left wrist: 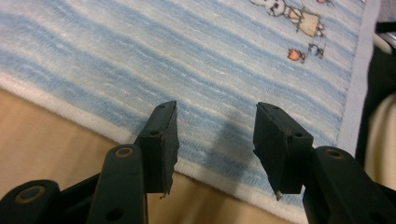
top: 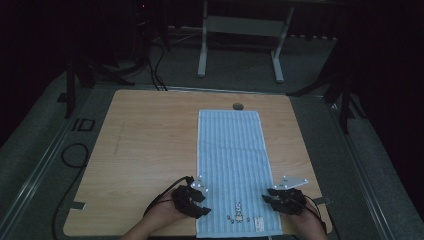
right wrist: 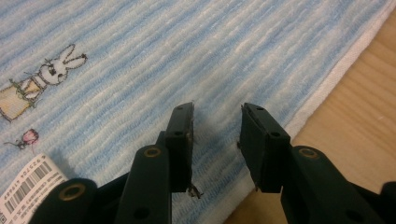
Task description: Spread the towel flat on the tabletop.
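Pale blue striped terry, the towel lies flat lengthwise down the middle of the wooden table, its near end at the table's front edge between the two hands. The near hem runs out of the high view's bottom, and the small rabbit embroidery and barcode label are cut off at the frame edges up close. The left gripper hovers over the towel's left border with its jaws apart and nothing between them; whether the pads touch the cloth is hard to tell. The right gripper sits over the right border, jaws narrower but also apart. Around the table the room is dim: grey floor, loose black cables, a metal frame beyond.
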{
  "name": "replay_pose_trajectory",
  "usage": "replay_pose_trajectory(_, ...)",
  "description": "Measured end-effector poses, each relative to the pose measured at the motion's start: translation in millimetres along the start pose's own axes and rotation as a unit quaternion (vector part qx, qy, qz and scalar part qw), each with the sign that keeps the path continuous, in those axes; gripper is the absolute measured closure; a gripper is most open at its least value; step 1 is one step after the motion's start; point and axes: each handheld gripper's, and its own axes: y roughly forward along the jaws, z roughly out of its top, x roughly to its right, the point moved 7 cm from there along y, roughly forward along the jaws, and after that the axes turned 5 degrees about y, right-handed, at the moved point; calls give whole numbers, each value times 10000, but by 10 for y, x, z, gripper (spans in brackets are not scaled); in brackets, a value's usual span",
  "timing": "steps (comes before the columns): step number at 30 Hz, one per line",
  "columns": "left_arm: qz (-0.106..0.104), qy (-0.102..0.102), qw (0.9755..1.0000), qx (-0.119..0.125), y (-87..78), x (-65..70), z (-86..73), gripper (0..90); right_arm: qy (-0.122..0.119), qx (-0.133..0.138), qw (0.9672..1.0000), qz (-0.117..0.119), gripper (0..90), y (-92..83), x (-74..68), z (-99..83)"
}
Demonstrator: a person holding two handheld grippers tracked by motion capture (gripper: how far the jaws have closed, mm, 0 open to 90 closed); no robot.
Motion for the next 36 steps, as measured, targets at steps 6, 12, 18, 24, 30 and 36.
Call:
replay_pose_trajectory(6,-59,-11,10000,19,-24,112,-60,496,30,4,10000,85,616,-49,-91,-71)
replay_pose_trajectory(12,-175,-36,9998,31,-42,164,-92,497,-2,-29,9999,119,596,-104,-186,-144)
replay_pose_trajectory(18,59,-90,9999,17,-127,31,-29,463,9,94,9999,128,578,-186,-117,-15)
replay_pose_trajectory(24,402,-212,9989,90,-243,-243,107,463,-27,344,9994,-74,561,-266,122,307)
replay_pose_trajectory(30,915,-530,9943,148,-353,-702,245,463,-48,457,9983,-361,560,-162,439,637)
replay_pose_trajectory(36,1292,-1149,9845,293,-392,-1237,346,424,195,583,9966,-543,566,-56,779,971)
